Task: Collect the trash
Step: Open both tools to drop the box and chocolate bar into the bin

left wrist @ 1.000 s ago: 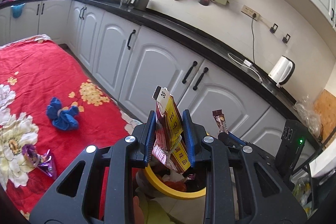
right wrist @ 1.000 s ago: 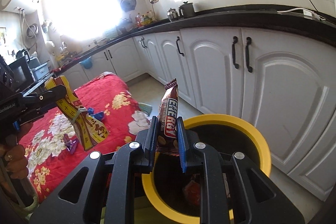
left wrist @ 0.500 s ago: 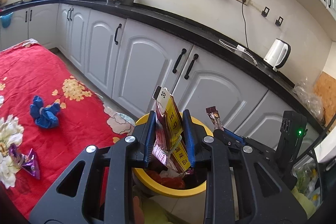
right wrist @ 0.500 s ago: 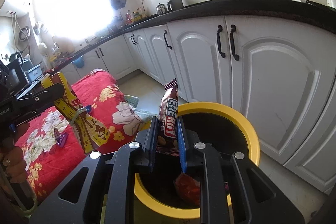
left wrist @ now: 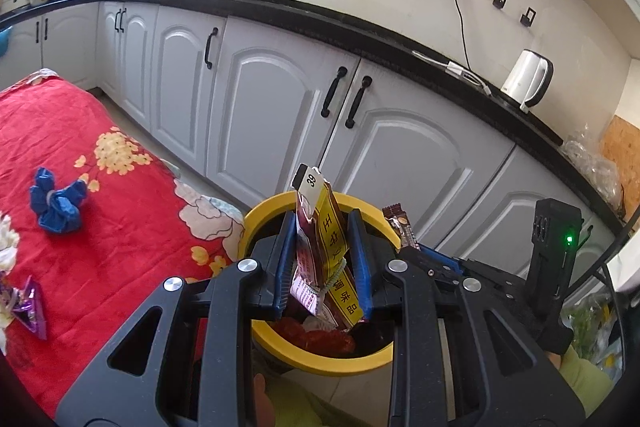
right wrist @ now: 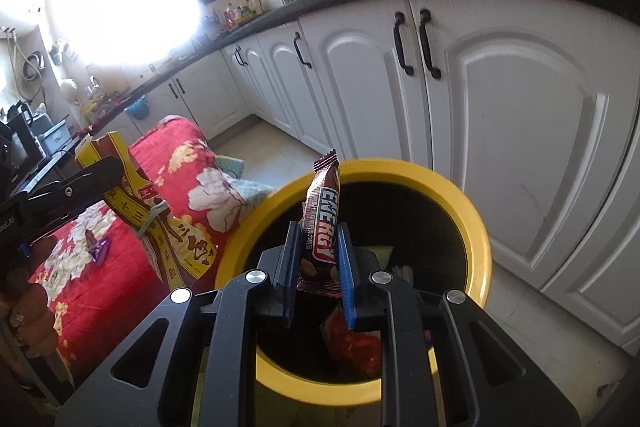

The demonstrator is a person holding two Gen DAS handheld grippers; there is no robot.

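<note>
While poised over the yellow-rimmed bin (right wrist: 478,227), grips an energy bar wrapper (right wrist: 322,231) in the right claw (right wrist: 319,277), frame centre. Pinches a yellow seasoning packet (left wrist: 326,251) in the left claw (left wrist: 324,267); lower end masks bin contents, red scraps hard to identify.

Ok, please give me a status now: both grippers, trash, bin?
Left gripper shut on yellow packet. Right gripper shut on energy bar wrapper. Both over the yellow-rimmed bin. Nothing blocks the drop.
</note>
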